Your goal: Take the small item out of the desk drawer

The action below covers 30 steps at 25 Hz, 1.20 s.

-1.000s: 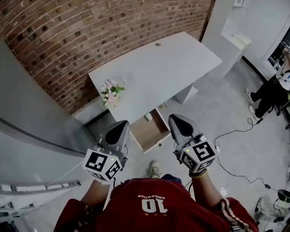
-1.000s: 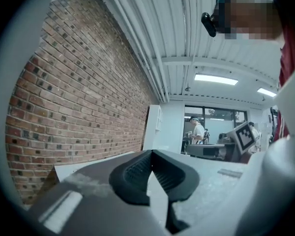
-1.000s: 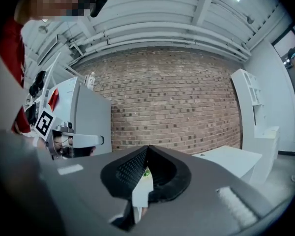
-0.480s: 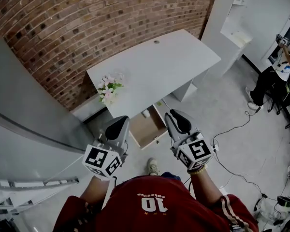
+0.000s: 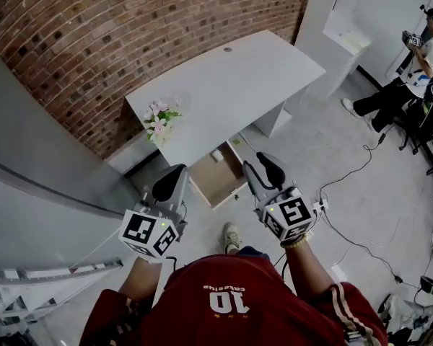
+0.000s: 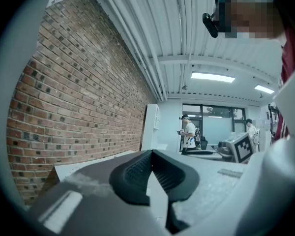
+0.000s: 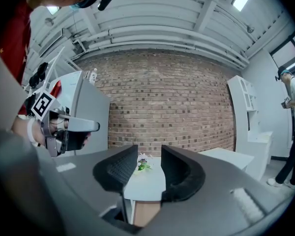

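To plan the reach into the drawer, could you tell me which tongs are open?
The right tongs: their jaws have just been opening, with nothing between them, whereas the left tongs have jaws touching at the tips.

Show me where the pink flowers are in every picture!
Head view: flowers left of centre, on the left end of the white desk.
Left gripper view: not in it.
Right gripper view: flowers tiny, low in the middle, on the desk.
Shared landmark: the brick wall.
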Tool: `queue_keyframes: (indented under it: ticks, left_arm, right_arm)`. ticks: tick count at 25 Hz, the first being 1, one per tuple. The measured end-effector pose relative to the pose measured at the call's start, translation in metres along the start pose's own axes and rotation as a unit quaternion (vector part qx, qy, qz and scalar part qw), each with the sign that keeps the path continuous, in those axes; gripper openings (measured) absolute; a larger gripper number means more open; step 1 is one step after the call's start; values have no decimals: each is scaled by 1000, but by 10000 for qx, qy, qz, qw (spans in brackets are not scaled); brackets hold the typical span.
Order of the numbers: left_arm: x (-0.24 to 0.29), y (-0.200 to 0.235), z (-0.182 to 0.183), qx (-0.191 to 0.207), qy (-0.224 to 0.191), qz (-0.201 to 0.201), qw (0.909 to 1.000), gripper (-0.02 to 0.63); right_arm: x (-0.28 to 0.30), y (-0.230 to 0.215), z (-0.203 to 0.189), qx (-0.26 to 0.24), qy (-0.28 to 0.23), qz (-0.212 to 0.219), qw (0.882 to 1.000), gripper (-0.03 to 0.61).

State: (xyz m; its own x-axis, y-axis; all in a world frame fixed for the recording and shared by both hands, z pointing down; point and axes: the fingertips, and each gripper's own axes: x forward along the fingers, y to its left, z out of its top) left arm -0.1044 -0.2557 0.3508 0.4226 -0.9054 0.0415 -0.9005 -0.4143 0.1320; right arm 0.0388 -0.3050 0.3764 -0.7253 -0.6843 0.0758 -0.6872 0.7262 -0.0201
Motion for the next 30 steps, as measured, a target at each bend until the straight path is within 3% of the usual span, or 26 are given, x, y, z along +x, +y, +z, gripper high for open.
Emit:
queue_keyframes:
  ticks: [8, 13, 19, 30]
  left_arm:
    - [13, 13, -24, -9, 249, 80, 9997, 3]
    - [32, 27, -50, 45, 319, 100, 9994, 3]
    - [49, 36, -103, 69, 507, 18, 9987, 3]
    - [82, 59, -222, 242, 808, -71, 9964, 3]
  right_arm:
    - [27, -6, -48, 100, 295, 76, 9995, 137]
    - [59, -23, -101, 146, 563, 111, 9982, 137]
    - [94, -32, -185, 228, 988, 334, 9943, 137]
    - [178, -57, -340, 237, 1161, 516, 9916, 161]
